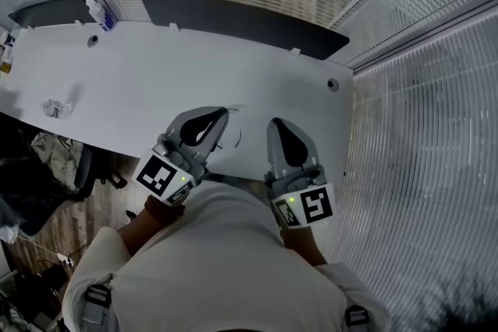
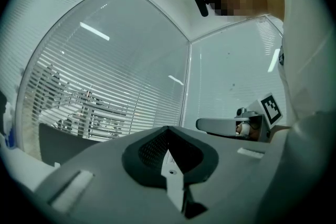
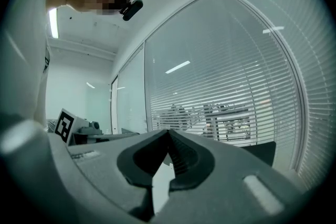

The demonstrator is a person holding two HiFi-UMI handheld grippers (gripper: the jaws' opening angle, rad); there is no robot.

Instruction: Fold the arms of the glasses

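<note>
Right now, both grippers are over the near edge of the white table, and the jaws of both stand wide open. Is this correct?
Not quite. The jaws of the left gripper and the right gripper are shut, with nothing between them; each gripper view shows it. Both are indeed over the white table's near edge.

You have a long white table (image 1: 156, 78) before you. On it lie a small crumpled white thing (image 1: 53, 108) near the left front edge, a bottle (image 1: 99, 12) at the far edge, and faint, thin-framed glasses (image 1: 237, 136) close to you.
</note>
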